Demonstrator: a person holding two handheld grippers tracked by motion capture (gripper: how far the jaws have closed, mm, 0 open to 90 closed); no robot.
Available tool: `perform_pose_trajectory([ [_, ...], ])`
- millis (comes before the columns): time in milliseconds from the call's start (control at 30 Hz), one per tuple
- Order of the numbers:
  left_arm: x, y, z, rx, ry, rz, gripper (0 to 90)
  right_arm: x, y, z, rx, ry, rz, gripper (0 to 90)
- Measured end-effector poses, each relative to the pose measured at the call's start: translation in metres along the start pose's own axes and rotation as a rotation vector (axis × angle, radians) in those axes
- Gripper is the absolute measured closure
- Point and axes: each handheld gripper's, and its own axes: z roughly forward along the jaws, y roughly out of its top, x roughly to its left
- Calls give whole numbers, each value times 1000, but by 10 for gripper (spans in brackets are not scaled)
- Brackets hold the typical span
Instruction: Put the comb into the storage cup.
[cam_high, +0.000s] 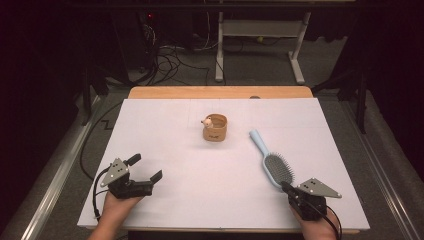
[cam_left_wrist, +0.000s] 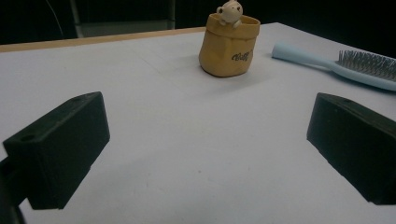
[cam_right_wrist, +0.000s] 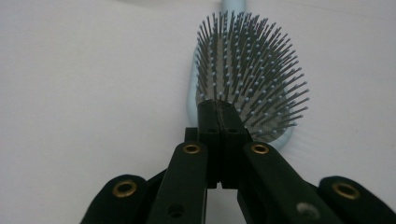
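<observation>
A light blue hairbrush lies bristles up at the right of the white sheet, handle pointing away toward the middle. My right gripper is shut, its joined tips at the near end of the brush head, over the bristles; nothing shows between the jaws. A tan pouch-shaped holder with a small bear figure on its rim stands upright near the sheet's centre back. My left gripper rests at the front left, open, jaws wide apart and aimed toward the holder, with bare sheet between them.
The sheet covers a wooden table whose far edge shows at the back. Beyond it lie floor cables and a white desk frame. A metal rail runs along the left side.
</observation>
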Motion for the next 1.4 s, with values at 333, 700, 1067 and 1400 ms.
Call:
perform_pose_trajectory([
  [333, 0, 0, 1, -5, -7, -2, 0, -7, 7, -18, -156, 15, 56, 900],
  [700, -1, 0, 1, -5, -19, 1, 0, -40, 3, -18, -216, -76, 127, 862],
  [1067, -1, -1, 1, -14, -15, -1, 0, -50, -1, -13, -235, -36, 158, 400],
  [1400, 0, -1, 0, -28, 1, -1, 0, -48, 2, -10, -245, -11, 164, 77],
])
